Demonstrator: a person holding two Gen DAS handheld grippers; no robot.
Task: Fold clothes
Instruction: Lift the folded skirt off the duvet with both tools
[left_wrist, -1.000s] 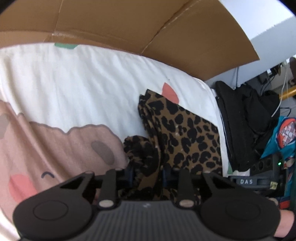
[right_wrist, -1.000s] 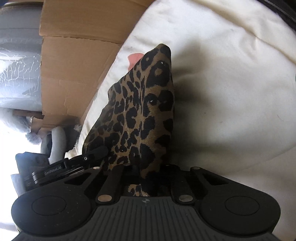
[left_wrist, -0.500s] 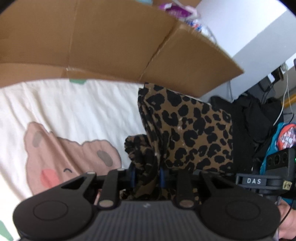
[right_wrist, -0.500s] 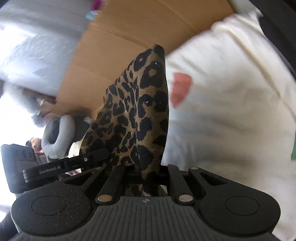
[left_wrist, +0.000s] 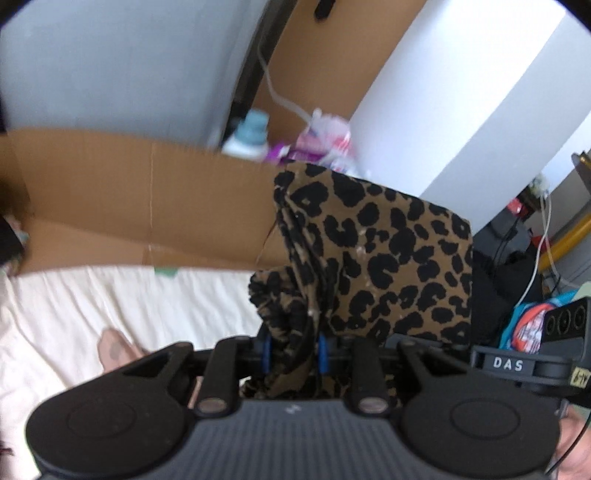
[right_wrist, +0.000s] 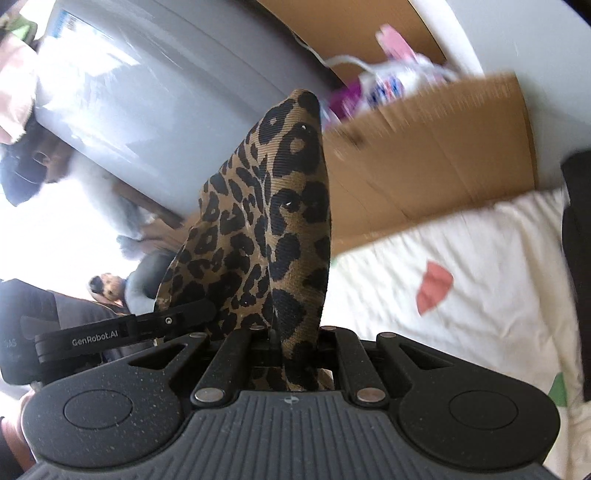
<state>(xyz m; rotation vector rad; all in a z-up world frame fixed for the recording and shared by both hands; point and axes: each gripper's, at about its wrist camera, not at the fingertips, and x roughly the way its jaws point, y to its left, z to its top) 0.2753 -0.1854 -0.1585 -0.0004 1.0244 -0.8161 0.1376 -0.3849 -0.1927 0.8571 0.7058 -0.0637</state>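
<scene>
A leopard-print garment (left_wrist: 384, 258) hangs lifted above the cream bed sheet (left_wrist: 110, 306). My left gripper (left_wrist: 293, 354) is shut on a bunched, gathered edge of it, and the cloth spreads up and to the right from the jaws. In the right wrist view the same leopard-print garment (right_wrist: 273, 229) rises as a tall folded peak from my right gripper (right_wrist: 295, 354), which is shut on its lower edge. Each gripper shows in the other's view: the right gripper (left_wrist: 524, 365) at the right, the left gripper (right_wrist: 110, 332) at the left.
A brown cardboard panel (left_wrist: 147, 199) stands along the far side of the bed, with a bottle (left_wrist: 251, 136) and plastic bags (left_wrist: 325, 136) behind it. The sheet carries a red patch (right_wrist: 434, 286). Dark clothes and cables (left_wrist: 517, 240) lie at the right.
Both grippers have risen with the garment, lifting it off the sheet. The views now tilt higher, showing the wall and clutter beyond the cardboard. The right wrist has rolled.
</scene>
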